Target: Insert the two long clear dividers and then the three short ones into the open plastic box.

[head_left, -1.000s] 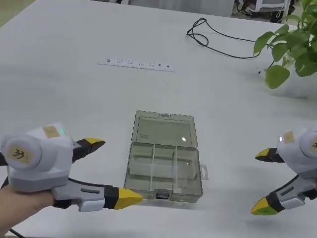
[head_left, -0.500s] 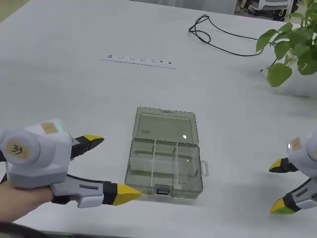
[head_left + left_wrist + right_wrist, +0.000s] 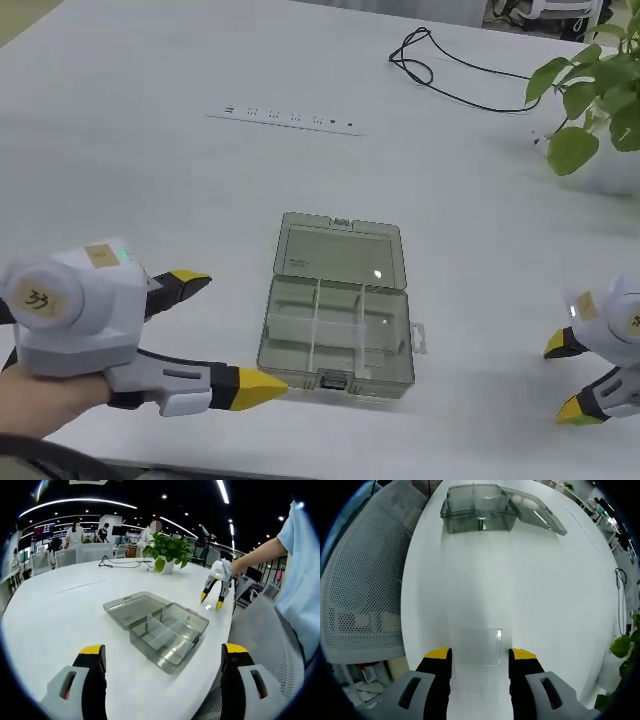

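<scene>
Cropped by the head view's right edge: right tool, body mostly out of frame, and plant. Cut off at the bottom-left corner: hand. Running out past the top edge: cable. Too small to read: markings on power strip. Faint and smeared on the surface in the right gripper view: clear divider, edges hard to trace, contact with either jaw impossible to tell. Too small to make out in the left gripper view: people. Cut by that view's right side: sleeve.
</scene>
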`<state>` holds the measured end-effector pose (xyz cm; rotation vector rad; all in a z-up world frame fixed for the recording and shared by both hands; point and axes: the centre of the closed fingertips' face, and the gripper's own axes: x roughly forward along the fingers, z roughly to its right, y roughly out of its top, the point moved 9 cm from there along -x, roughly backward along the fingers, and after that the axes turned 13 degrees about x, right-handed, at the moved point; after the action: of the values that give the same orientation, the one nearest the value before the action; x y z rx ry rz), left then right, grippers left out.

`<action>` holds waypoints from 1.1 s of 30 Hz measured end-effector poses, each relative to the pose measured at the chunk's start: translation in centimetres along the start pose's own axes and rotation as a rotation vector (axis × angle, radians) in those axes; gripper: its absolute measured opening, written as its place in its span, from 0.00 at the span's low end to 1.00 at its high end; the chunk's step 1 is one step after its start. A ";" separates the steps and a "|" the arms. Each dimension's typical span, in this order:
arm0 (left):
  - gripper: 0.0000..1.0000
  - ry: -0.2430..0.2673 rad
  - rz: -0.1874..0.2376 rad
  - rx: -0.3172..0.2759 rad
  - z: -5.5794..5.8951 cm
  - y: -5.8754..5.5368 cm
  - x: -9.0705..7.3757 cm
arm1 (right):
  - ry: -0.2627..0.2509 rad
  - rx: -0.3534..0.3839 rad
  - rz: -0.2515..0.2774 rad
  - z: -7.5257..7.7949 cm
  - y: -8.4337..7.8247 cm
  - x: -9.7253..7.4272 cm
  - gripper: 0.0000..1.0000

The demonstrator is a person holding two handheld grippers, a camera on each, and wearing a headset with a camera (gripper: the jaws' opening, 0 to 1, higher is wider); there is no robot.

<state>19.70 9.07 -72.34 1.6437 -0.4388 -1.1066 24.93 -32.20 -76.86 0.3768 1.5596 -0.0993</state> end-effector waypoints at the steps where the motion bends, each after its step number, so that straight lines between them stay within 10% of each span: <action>1: 0.98 0.000 0.002 0.000 0.0 0.0 0.0 | -0.001 -0.003 -0.001 -0.1 0.0 0.0 0.45; 33: 0.95 -0.014 -0.006 -0.002 -0.1 0.2 0.5 | -0.019 -0.040 0.029 -0.7 1.5 -0.9 0.32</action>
<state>20.10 8.66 -72.42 1.6374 -0.4418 -1.1230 24.70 -30.77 -75.71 0.3658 1.5348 -0.0496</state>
